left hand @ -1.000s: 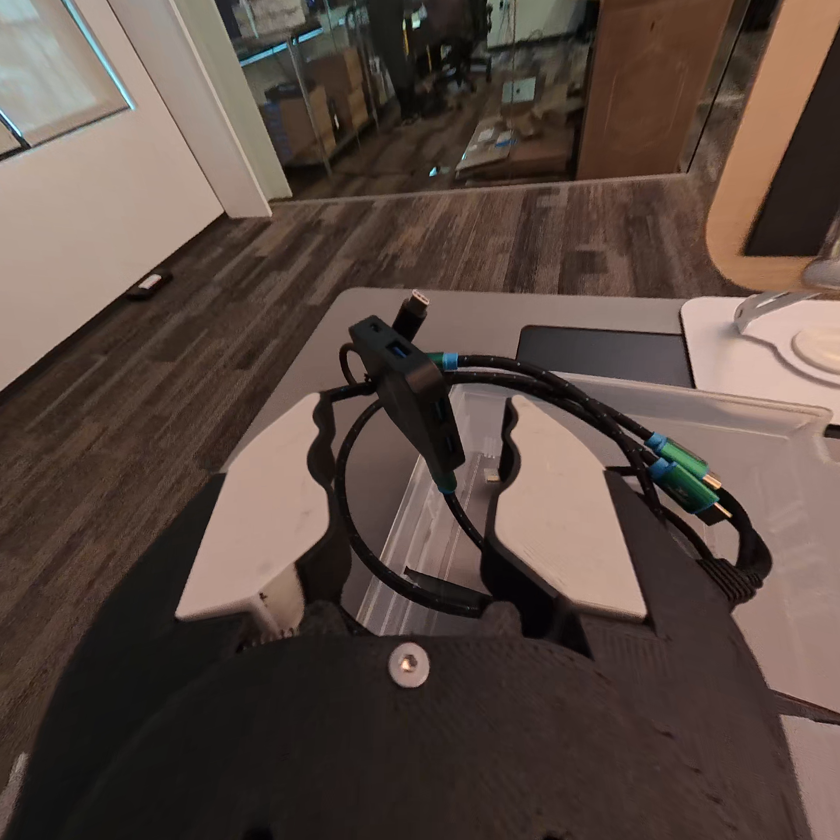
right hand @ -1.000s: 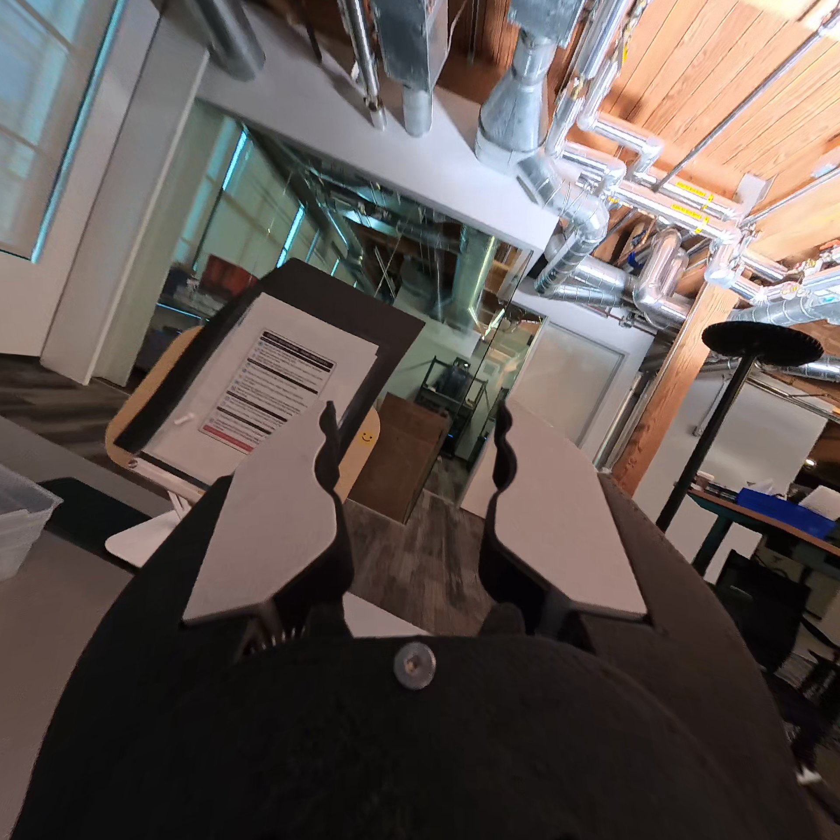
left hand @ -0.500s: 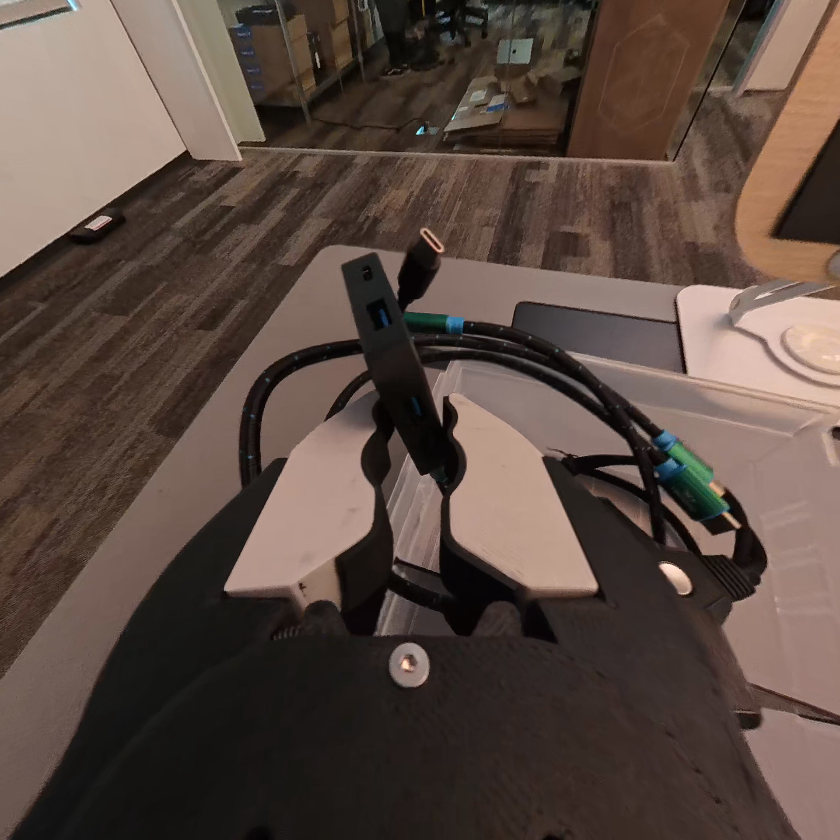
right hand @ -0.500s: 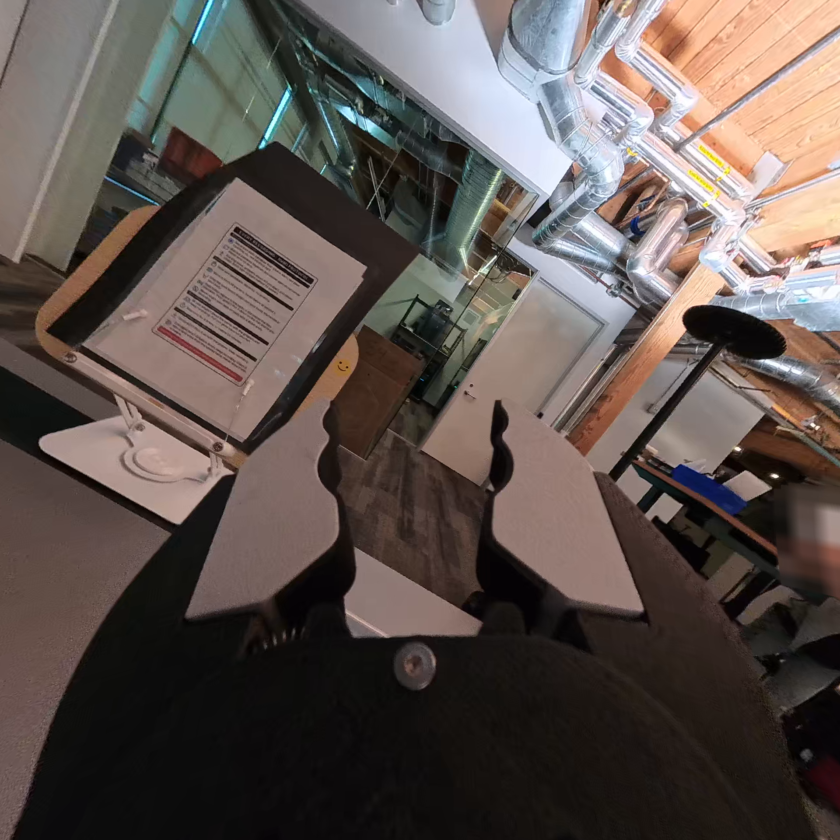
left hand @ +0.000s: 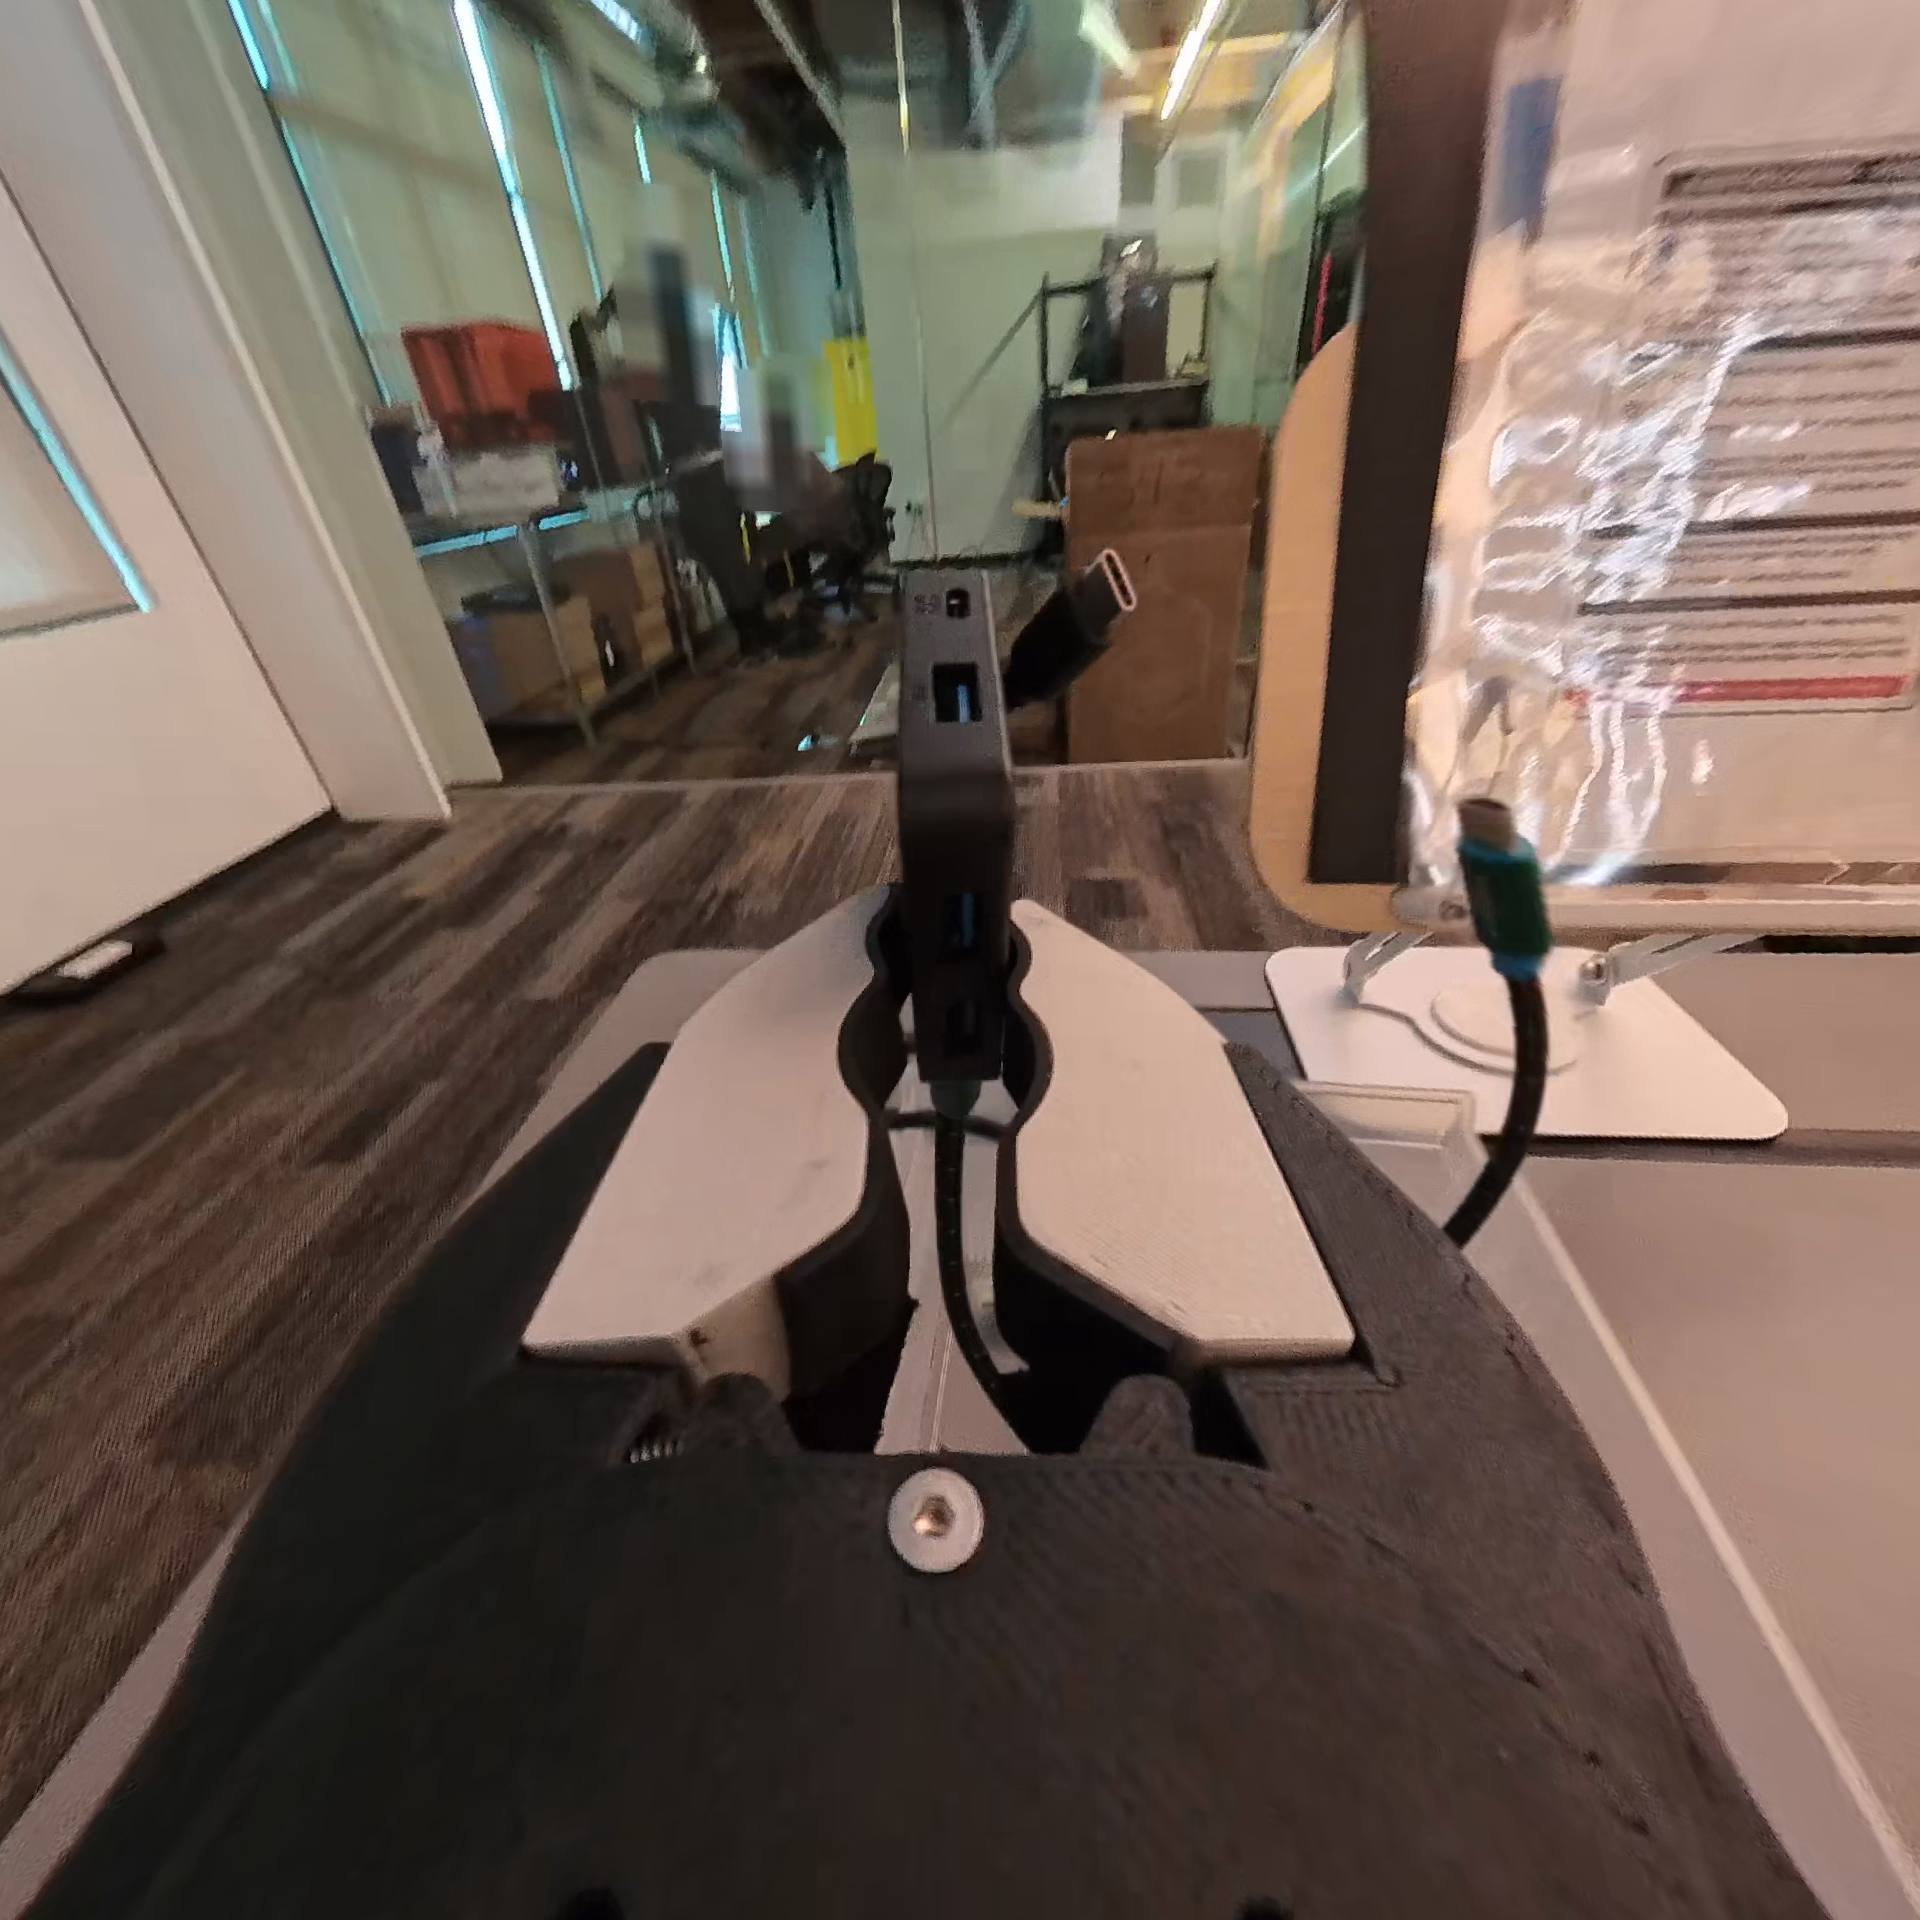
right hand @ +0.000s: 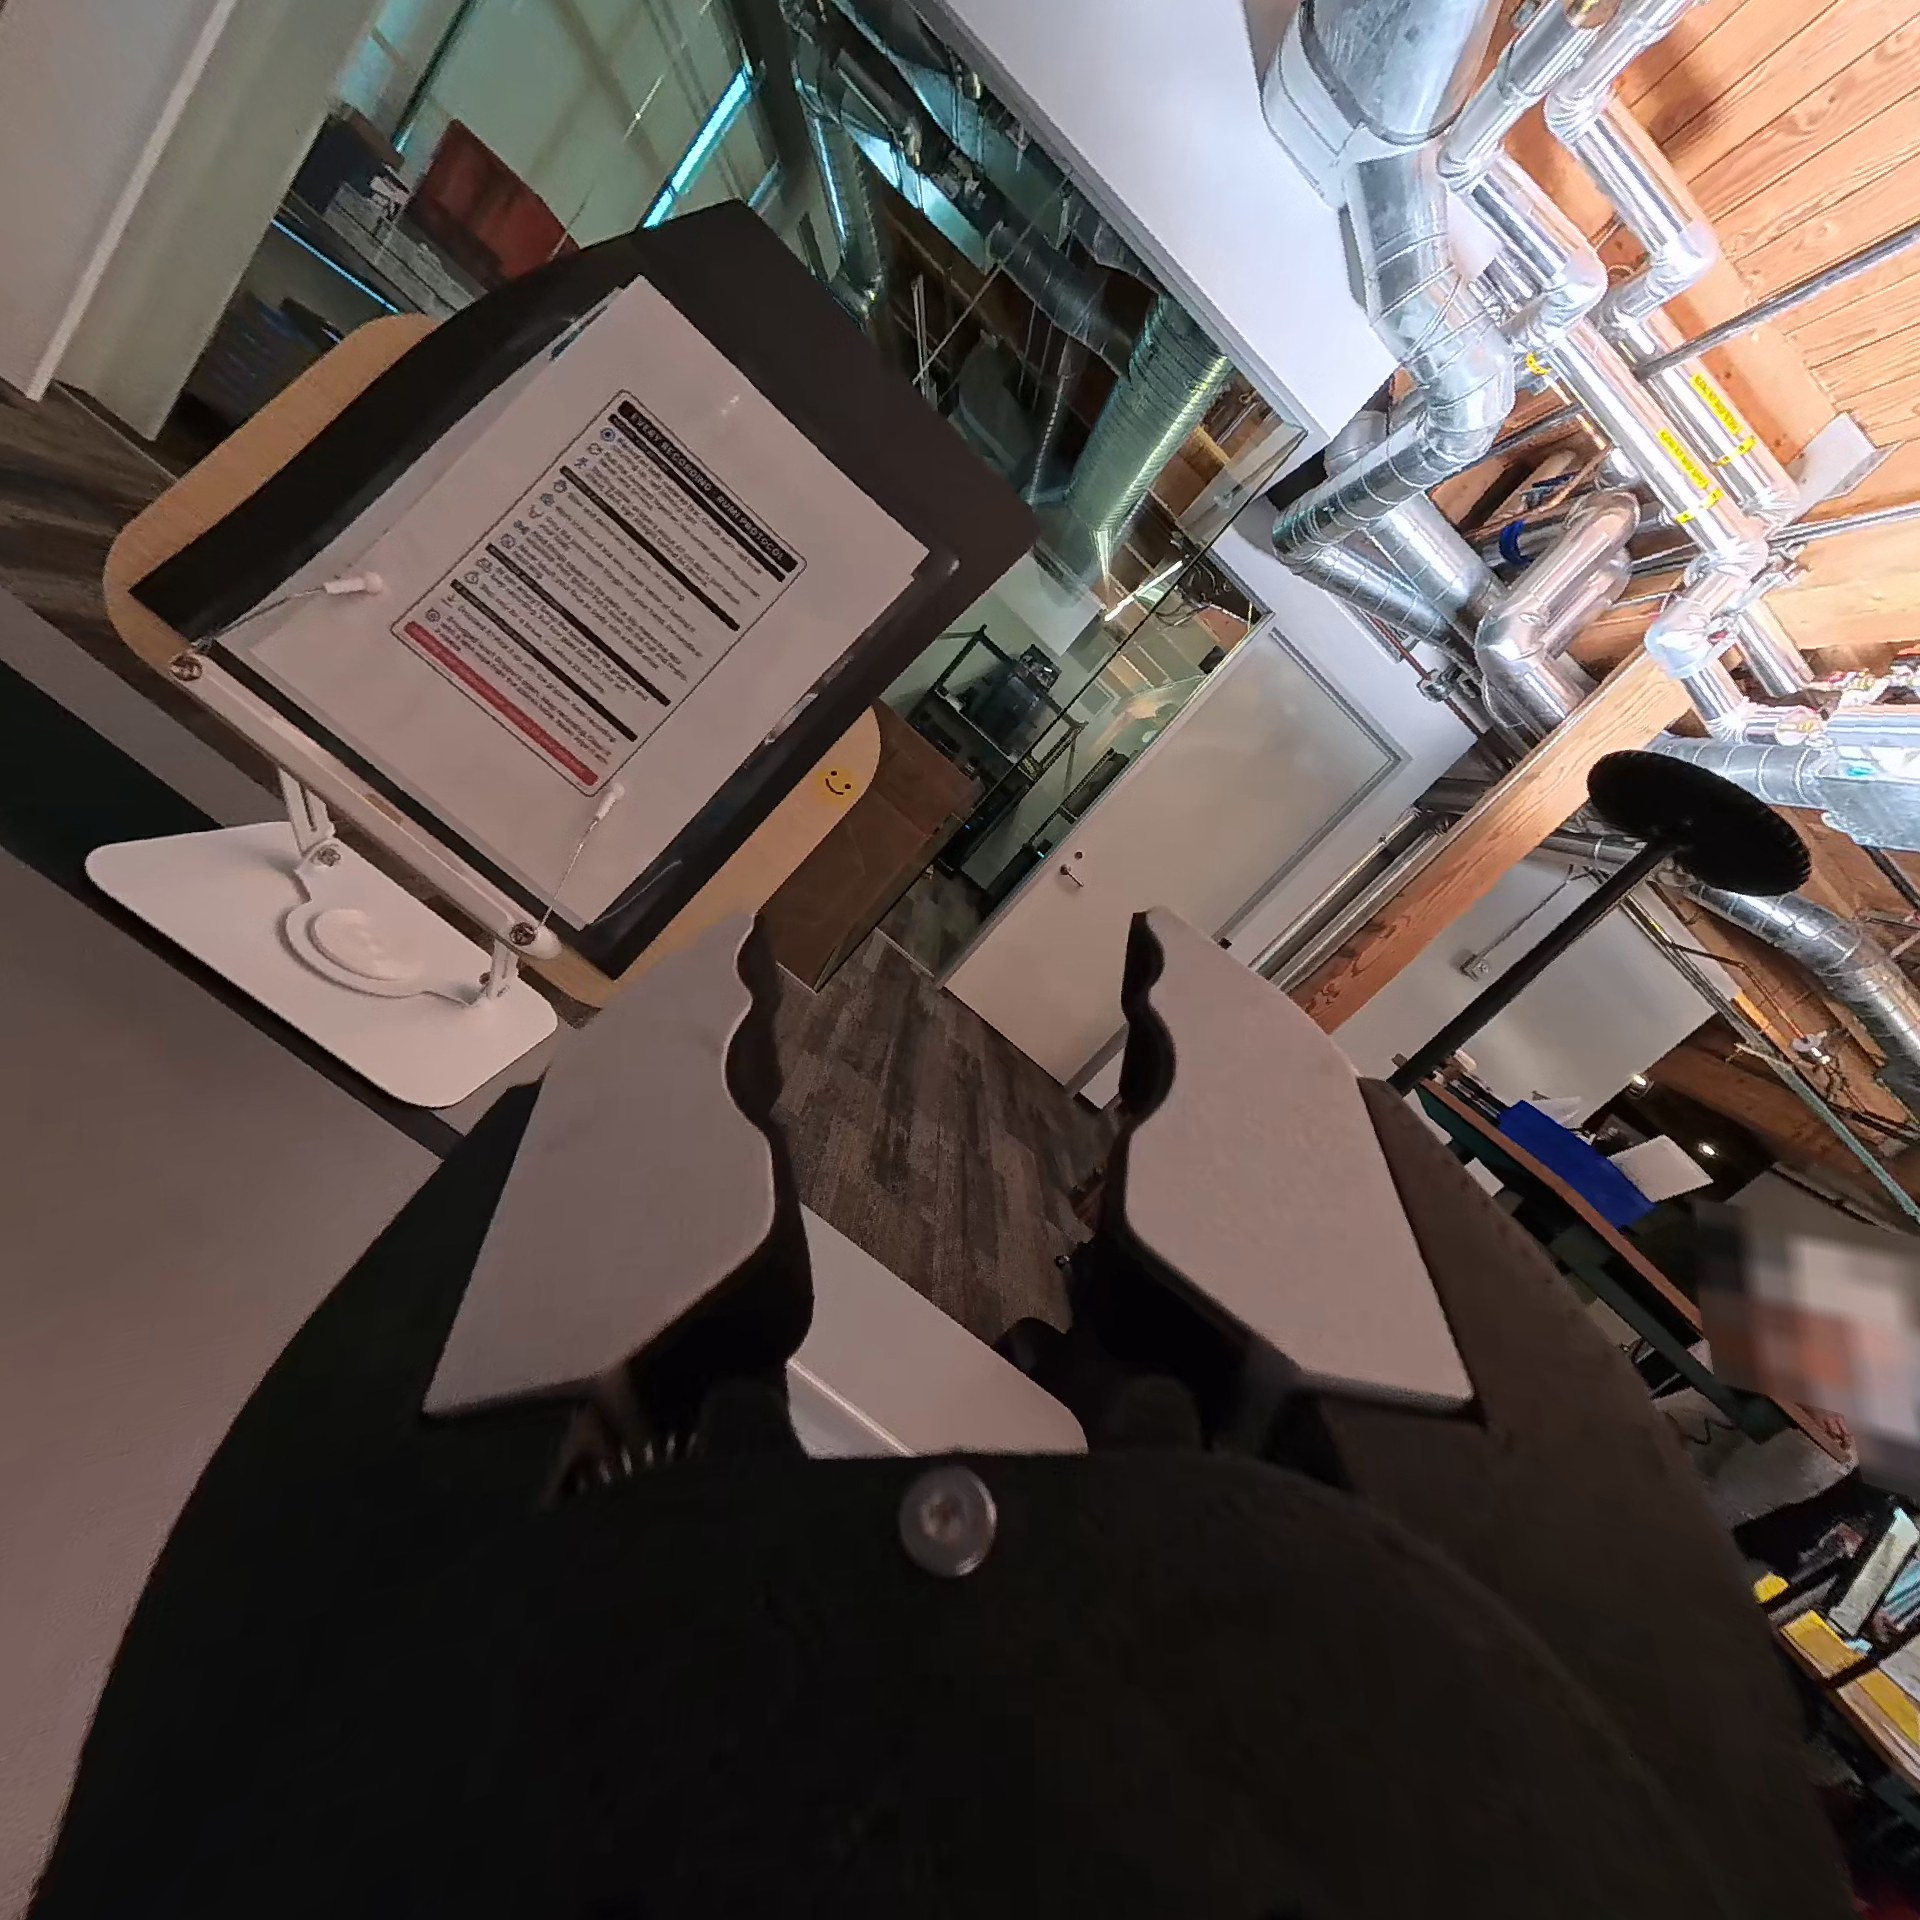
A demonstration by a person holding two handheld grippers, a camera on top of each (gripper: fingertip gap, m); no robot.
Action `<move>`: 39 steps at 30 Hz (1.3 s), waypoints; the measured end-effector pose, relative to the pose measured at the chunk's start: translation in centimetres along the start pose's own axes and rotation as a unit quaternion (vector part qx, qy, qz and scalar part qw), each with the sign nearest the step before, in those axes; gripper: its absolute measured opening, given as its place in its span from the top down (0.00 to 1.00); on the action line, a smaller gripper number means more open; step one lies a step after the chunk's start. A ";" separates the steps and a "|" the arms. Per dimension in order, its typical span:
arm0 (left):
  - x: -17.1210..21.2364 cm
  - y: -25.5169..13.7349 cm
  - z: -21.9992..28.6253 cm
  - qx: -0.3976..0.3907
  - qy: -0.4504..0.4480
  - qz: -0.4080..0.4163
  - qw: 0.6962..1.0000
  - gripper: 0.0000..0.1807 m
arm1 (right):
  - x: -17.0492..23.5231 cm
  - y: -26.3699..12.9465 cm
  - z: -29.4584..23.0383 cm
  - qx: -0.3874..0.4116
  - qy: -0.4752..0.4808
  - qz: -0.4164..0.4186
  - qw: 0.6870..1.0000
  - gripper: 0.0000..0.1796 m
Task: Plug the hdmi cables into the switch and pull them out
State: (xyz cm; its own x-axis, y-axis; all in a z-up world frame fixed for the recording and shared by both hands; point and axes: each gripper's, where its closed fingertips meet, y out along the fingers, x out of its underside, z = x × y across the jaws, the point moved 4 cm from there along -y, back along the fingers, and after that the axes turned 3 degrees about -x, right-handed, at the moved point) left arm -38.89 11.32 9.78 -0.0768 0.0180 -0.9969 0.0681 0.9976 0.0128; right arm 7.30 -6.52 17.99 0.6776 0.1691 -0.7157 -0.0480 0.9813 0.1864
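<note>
Clamping the black switch between their white fingers, the left tongs were nearly closed on its lower end, and the switch stood upright above the fingertips with its narrow ported edge facing the camera. A black plug with a small oval metal mouth stuck out slantwise behind the top of the switch. A braided black cable ran down from the bottom of the switch through the gap between the fingers. To the right, a second braided cable rose in a curve from beside the tongs, and its green plug with blue bands stood free in the air, touching nothing. Below lay the grey bench, and on it the white base of a stand that carried a sheet behind clear plastic. The far room was blurred.

In the right wrist view, the right tongs were held wide apart and gripped nothing; only floor showed between the fingers. They pointed upward past the bench edge, tilted. The document stand with its printed sheet stood to the left on its white base, and silver ducts ran along the wooden ceiling. Neither switch nor cables appeared in this view.
</note>
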 end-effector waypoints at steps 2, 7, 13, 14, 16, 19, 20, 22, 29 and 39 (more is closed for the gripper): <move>-1.3 -0.7 0.5 0.009 0.016 0.037 0.999 0.93 | 0.2 0.2 -0.3 -0.005 -0.006 -0.005 1.000 0.64; -4.6 -3.1 1.9 0.029 0.058 0.121 0.991 0.93 | 0.3 0.6 -0.9 -0.011 -0.017 -0.012 1.000 0.64; -5.6 -4.2 3.8 0.033 0.181 0.138 0.973 0.93 | 0.5 0.8 -1.3 -0.018 -0.028 -0.018 0.999 0.64; -5.5 -4.1 4.0 0.027 0.197 0.134 0.971 0.93 | 0.5 0.8 -1.3 -0.019 -0.029 -0.018 0.999 0.64; -5.4 -3.9 4.3 0.028 0.205 0.136 0.969 0.93 | 0.5 0.8 -1.3 -0.020 -0.029 -0.019 0.999 0.64; -5.2 -3.7 4.8 0.042 0.206 0.142 0.967 0.93 | 0.5 0.9 -1.7 -0.029 -0.029 -0.020 0.999 0.64; -5.0 -3.5 4.9 0.042 0.211 0.135 0.967 0.93 | 0.5 1.0 -1.9 -0.033 -0.030 -0.021 0.999 0.64; -4.6 -3.1 4.9 0.038 0.219 0.121 0.968 0.93 | 0.4 1.2 -2.6 -0.047 -0.034 -0.022 0.998 0.64; -2.9 -2.1 3.9 0.034 0.234 0.074 0.969 0.93 | 0.3 2.2 -6.1 -0.098 -0.070 -0.036 0.992 0.64; -1.0 -0.1 2.6 0.027 0.216 0.122 0.968 0.93 | 0.8 3.1 -8.7 -0.131 -0.100 -0.049 0.985 0.64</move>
State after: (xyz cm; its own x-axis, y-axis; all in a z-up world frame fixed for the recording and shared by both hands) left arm -36.26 11.00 10.58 -0.4599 0.2914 -0.8388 0.1870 0.9552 0.2293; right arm 1.26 -2.56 12.14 0.8186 0.0760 -0.5694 -0.1452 0.9864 -0.0771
